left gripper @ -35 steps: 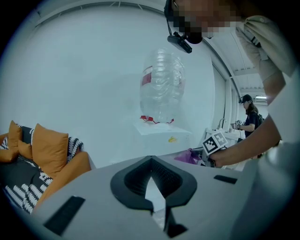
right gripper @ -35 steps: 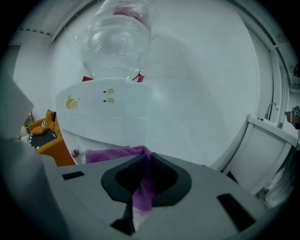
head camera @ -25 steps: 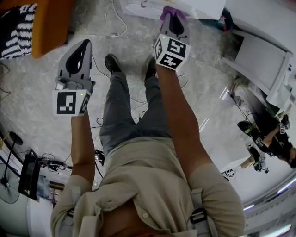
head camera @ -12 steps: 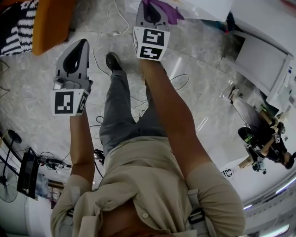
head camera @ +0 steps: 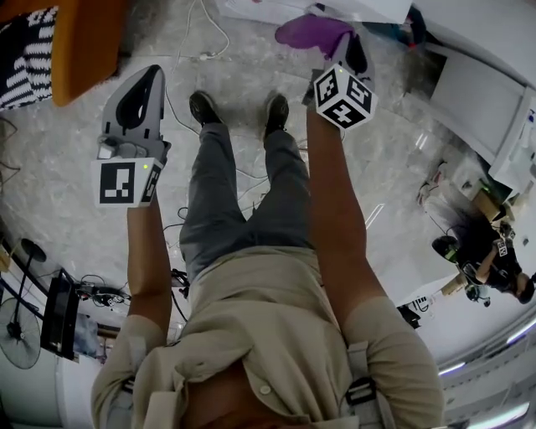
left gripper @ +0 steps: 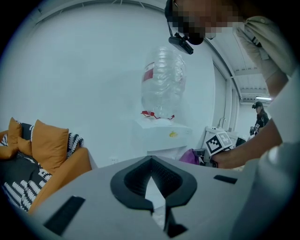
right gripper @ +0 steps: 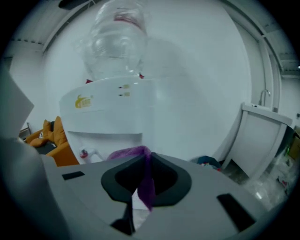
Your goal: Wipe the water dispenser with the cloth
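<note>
The white water dispenser (right gripper: 112, 112) stands right in front of my right gripper (right gripper: 145, 157), with a clear bottle (right gripper: 115, 42) upside down on top and a red tap (right gripper: 84, 153) in its recess. That gripper is shut on a purple cloth (right gripper: 146, 180), which bunches beyond the jaws. In the head view the right gripper (head camera: 345, 40) holds the cloth (head camera: 308, 32) just below the dispenser's base (head camera: 352, 8). My left gripper (head camera: 153, 80) hangs apart to the left, jaws together and holding nothing. The left gripper view shows the dispenser (left gripper: 161, 136), its bottle (left gripper: 161, 84) and the cloth (left gripper: 190, 155).
An orange sofa (head camera: 84, 33) with a striped cushion (head camera: 29, 54) sits at the far left. Cables (head camera: 209, 46) trail over the marble floor by my feet. A white cabinet (head camera: 477, 100) stands to the right. Another person (head camera: 494, 251) is at the right edge.
My right gripper has swung to the right along the dispenser's front, carrying the purple cloth. The left gripper has stayed almost still.
</note>
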`<act>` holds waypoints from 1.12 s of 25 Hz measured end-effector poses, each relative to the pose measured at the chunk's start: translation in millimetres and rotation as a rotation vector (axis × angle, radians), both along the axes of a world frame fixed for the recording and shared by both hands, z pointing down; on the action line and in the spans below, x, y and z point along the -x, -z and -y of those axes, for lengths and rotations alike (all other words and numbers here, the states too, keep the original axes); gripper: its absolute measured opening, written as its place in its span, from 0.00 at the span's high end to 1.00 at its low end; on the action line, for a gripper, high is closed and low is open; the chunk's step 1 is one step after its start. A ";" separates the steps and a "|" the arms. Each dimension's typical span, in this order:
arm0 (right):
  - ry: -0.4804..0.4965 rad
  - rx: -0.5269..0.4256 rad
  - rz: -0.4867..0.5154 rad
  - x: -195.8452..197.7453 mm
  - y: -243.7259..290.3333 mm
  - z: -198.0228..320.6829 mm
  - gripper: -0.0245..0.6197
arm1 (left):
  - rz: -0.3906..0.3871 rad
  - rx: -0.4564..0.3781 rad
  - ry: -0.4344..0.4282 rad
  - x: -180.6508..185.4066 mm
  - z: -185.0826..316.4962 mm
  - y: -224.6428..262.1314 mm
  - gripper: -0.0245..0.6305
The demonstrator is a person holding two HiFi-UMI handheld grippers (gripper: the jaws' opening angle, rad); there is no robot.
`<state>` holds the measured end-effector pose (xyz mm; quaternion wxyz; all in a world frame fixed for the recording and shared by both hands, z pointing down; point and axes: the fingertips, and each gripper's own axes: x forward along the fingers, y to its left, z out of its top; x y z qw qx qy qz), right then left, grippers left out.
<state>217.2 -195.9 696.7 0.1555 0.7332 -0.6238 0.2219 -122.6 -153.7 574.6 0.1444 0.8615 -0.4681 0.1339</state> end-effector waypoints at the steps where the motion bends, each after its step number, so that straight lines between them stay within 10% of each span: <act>1: -0.037 0.008 0.013 -11.5 -4.9 -4.1 0.89 | -0.001 0.001 -0.003 -2.3 -0.8 -1.8 0.94; 13: 0.053 0.049 0.200 59.1 -117.4 35.6 0.89 | 0.030 0.019 0.003 26.2 -14.1 -26.4 0.94; 23: 0.384 0.005 0.196 223.9 -153.9 89.7 0.90 | 0.116 0.061 0.024 99.8 -25.6 -70.2 0.94; 28: 0.399 0.014 0.170 218.7 -155.0 88.8 0.90 | 0.060 0.050 0.043 87.4 -11.4 -66.2 0.94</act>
